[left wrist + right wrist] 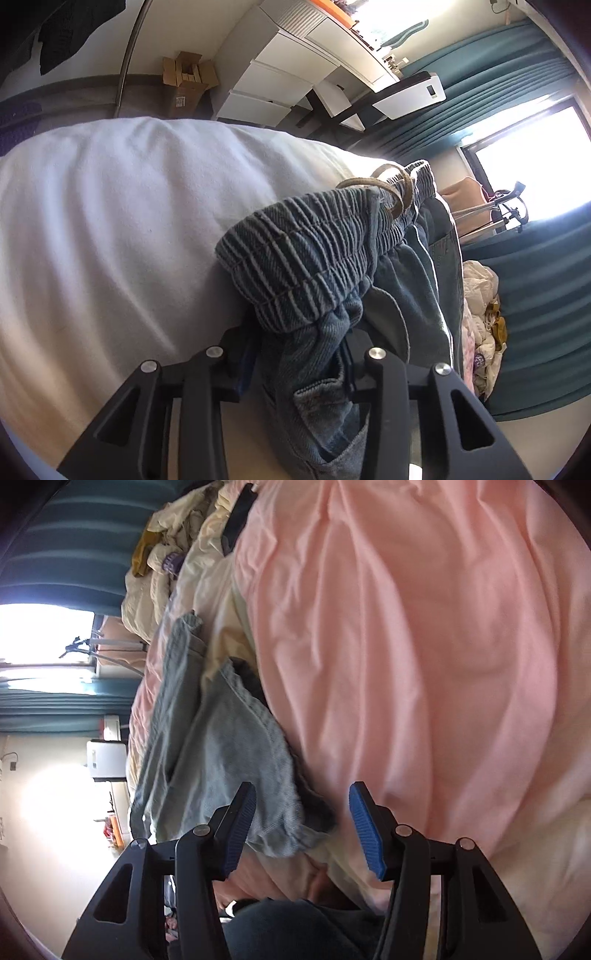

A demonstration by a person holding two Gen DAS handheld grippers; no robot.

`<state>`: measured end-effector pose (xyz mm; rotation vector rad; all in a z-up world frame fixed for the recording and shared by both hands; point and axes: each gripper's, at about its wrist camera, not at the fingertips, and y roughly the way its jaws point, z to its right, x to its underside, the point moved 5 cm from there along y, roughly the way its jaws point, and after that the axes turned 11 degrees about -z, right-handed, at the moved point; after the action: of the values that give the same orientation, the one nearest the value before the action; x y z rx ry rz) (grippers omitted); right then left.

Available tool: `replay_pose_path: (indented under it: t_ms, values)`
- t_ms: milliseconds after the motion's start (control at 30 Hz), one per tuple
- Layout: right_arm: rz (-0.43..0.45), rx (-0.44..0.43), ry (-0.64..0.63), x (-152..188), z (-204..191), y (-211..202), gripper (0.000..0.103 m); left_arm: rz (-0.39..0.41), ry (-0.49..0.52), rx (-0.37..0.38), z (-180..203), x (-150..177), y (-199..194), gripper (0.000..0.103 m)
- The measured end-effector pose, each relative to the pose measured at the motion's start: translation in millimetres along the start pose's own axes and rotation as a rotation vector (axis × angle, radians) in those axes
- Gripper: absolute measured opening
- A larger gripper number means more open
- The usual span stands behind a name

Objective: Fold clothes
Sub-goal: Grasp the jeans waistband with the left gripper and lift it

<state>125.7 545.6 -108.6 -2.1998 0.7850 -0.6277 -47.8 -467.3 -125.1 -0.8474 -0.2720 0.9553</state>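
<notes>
Left gripper [295, 354]: clamped on the denim pants [317, 258] just under the elastic waistband [295, 254].
Right gripper [303, 827]: fingers spread, empty.
Pants: on the pink sheet [424, 664], 10 o'clock of the right gripper.

Blue denim shorts [314, 266], ribbed elastic waistband bunched and folded over, tan drawstring [391, 188] looped at the top, fabric hanging in folds, in the right view pale, crumpled and lying on a pink sheet [424, 646] on the bed
</notes>
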Motion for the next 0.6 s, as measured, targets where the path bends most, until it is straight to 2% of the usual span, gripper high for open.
replay_pose_path:
  t_ms: [100,200,333,400,467,533,567,600]
  values:
    - [-0.069,-0.011,-0.013,9.4,14.2,9.0,0.053,0.001,0.011,0.024,0.1,3.1,-1.1,0.037]
    - [-0.122,-0.068,-0.027,15.8,9.9,20.6,0.053,-0.007,0.011,0.052,1.5,5.9,-0.2,0.038]
    - [-0.158,-0.105,-0.075,16.1,-7.1,37.4,0.053,-0.014,-0.041,0.099,-0.3,7.5,4.8,0.038]
    - [-0.166,-0.11,-0.048,12.7,-7.1,47.0,0.053,-0.022,-0.063,0.112,0.4,8.8,7.5,0.038]
    - [-0.167,-0.122,0.005,8.3,-3.5,56.0,0.052,-0.017,-0.04,0.061,5.8,9.1,5.6,0.037]
    - [-0.16,-0.109,0.017,4.3,-3.5,59.5,0.039,-0.008,-0.007,-0.003,12.3,9.1,2.5,0.029]
    - [-0.146,-0.103,0.021,3.0,-3.7,58.2,0.024,-0.005,0.003,-0.028,15.4,8.7,0.6,0.026]
    - [-0.126,-0.099,0.019,2.4,-5.5,54.6,0.015,-0.002,0.009,-0.047,18.6,7.9,-1.4,0.022]
